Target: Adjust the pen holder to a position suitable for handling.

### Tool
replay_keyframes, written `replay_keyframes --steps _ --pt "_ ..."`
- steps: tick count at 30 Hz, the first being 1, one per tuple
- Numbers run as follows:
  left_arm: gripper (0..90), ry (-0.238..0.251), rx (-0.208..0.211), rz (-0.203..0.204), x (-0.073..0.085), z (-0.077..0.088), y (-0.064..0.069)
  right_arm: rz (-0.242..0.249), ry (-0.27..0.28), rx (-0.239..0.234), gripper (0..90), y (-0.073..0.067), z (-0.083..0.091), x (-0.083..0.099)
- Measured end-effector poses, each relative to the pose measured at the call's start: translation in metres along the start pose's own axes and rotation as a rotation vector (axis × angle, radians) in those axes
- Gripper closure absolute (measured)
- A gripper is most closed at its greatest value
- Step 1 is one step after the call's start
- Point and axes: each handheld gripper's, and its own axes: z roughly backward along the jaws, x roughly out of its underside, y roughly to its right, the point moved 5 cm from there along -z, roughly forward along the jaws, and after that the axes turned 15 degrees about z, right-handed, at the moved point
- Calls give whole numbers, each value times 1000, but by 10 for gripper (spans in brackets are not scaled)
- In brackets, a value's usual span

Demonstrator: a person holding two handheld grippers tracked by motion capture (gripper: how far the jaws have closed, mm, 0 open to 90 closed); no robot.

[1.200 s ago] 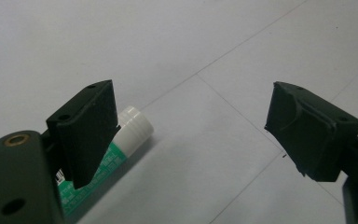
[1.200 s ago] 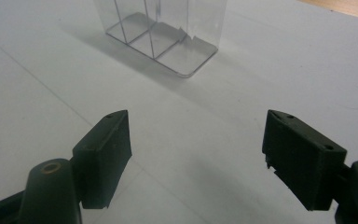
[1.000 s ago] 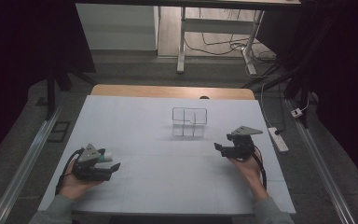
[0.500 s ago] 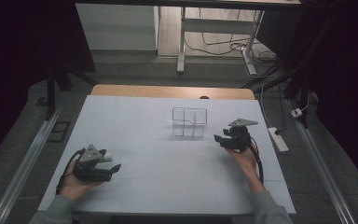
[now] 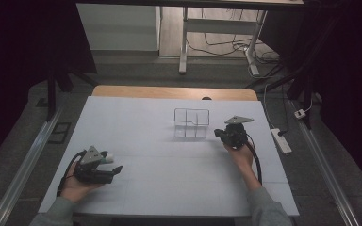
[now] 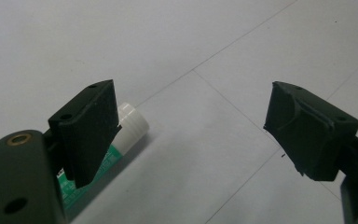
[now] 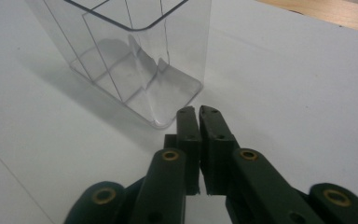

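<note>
Tabletop (image 5: 169, 179): white, faint seam lines, a wooden strip along the far edge.

Clear organizer box (image 5: 191, 123): transparent plastic, rectangular, open top, thin inner walls dividing it into compartments; corners rounded. It stands upright at about 1 o'clock from the tabletop's middle. In the right gripper view the box (image 7: 130, 56) shows bare compartments and a see-through floor, casting a soft shadow toward the lower left.

Glue stick (image 6: 114, 140): white cap, green printed label on the barrel, lying flat on the tabletop. In the high view the stick (image 5: 107, 157) lies at about 8 o'clock from the tabletop's middle, against the left tool, white end pointing toward 3 o'clock.

Left tool (image 5: 115, 170): held by the left hand (image 5: 75, 186) near the front left edge. In its own view the left tool (image 6: 186, 140) has its jaws spread wide with bare tabletop between; the glue stick lies outside the gap, behind one jaw, ungripped.

Right tool (image 5: 218, 134): held by the right hand (image 5: 239, 153), just at 3 o'clock of the box. In its own view the right tool (image 7: 199, 112) has its jaws pressed together, nothing between, tips just short of the box's near corner.
</note>
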Motion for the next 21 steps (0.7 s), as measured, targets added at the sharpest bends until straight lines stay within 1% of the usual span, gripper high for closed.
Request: replay_keyframes --steps 5,7,10,11,13,14,19,21 --pt "173 -4 0 -4 1 -1 0 9 -4 8 897 3 -6 -6" --pt "174 -4 1 -5 1 0 1 1 3 8 897 4 -9 -8" --pt "174 -3 2 -4 1 0 1 -10 -6 6 897 5 -11 -8" --pt "174 -4 1 -5 1 0 1 -25 -9 2 897 6 -14 -9" --pt "174 -6 1 -7 1 -1 1 -21 -11 3 897 6 -15 -9" --pt "173 -6 2 -7 1 -1 1 -17 -22 4 897 6 -18 -10" --pt "174 -9 1 -9 1 -1 1 -11 -27 -1 897 7 -21 -10" --pt "174 -12 -1 -16 1 -2 1 -10 -28 -4 897 6 -23 -11"
